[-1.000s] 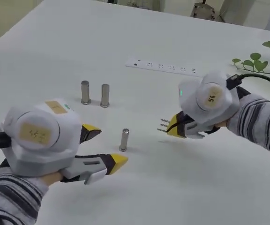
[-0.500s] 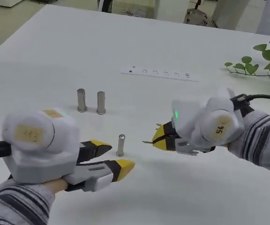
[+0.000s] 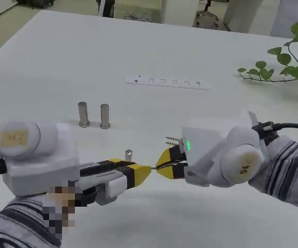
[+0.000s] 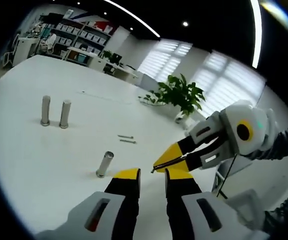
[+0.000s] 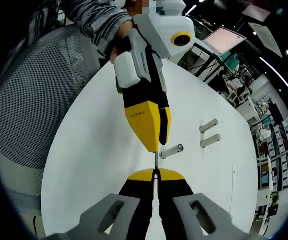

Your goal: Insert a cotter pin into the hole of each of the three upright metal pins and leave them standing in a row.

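At the near left edge of the white table [image 3: 45,62]:

1. Your left gripper [image 3: 138,170], in a hand with a striped sleeve [image 3: 19,230]. Its yellow-tipped jaws stand a narrow gap apart with nothing between them and point right.
2. Your right gripper [image 3: 164,159], just right of it, pointing left. The two sets of tips nearly meet. Its jaws are closed on one cotter pin [image 5: 155,161], which sticks straight out of them. The pin's free end reaches the tips of the left gripper; you cannot tell whether it touches them.
3. Nearest metal pin [image 3: 128,154], upright on the table just beyond the left gripper's jaws, its lower part hidden behind them. It stands well apart from the other two.
4. Loose cotter pins [image 3: 173,139], lying flat, a little farther and to the right, just beyond the right gripper.
5. Two further metal pins [image 3: 94,114], upright and side by side, farther off at the left.
6. Power strip [image 3: 167,81], white, lying across the middle distance.
7. Plant [image 3: 272,67], green leaves, at the far right.
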The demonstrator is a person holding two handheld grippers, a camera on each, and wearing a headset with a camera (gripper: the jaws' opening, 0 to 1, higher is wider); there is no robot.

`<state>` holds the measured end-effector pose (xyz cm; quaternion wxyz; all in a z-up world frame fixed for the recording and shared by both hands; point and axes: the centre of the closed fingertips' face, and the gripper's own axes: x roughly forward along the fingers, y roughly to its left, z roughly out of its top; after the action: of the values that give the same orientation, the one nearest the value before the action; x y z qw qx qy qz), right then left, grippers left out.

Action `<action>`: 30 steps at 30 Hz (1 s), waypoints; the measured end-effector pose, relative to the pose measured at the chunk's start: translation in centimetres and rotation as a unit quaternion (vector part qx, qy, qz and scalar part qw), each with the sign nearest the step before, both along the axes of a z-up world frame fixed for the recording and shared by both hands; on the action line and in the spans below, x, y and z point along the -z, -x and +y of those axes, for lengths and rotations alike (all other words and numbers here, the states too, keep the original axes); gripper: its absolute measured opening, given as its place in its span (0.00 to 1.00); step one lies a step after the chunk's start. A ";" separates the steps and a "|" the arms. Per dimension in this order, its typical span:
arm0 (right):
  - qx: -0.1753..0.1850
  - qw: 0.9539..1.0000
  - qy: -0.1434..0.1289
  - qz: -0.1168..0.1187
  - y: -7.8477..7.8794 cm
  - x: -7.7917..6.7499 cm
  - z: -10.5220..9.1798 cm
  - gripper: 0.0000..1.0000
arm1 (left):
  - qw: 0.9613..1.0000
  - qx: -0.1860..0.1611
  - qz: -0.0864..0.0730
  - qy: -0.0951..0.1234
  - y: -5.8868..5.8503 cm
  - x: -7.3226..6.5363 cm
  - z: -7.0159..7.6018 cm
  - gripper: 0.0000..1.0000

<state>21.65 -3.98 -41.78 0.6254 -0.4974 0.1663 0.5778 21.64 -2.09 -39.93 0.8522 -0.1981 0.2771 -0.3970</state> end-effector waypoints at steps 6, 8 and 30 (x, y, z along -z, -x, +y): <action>-0.006 1.000 -0.012 -0.001 0.6 -0.6 0.8 0.00 | 1.000 -0.003 0.014 0.014 0.5 0.1 -0.2 0.09; -0.007 1.000 -0.016 -0.003 0.8 -0.8 0.9 0.00 | 1.000 -0.006 0.019 0.024 0.7 0.1 -0.3 0.05; 0.007 0.999 -0.036 0.004 1.3 -1.2 1.7 0.00 | 0.999 0.001 0.024 0.044 1.2 0.0 -0.2 0.00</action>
<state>20.40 -2.31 -40.56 0.6457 -0.4714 0.1515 0.5813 20.47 -2.25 -39.91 0.8352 -0.2448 0.2801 -0.4051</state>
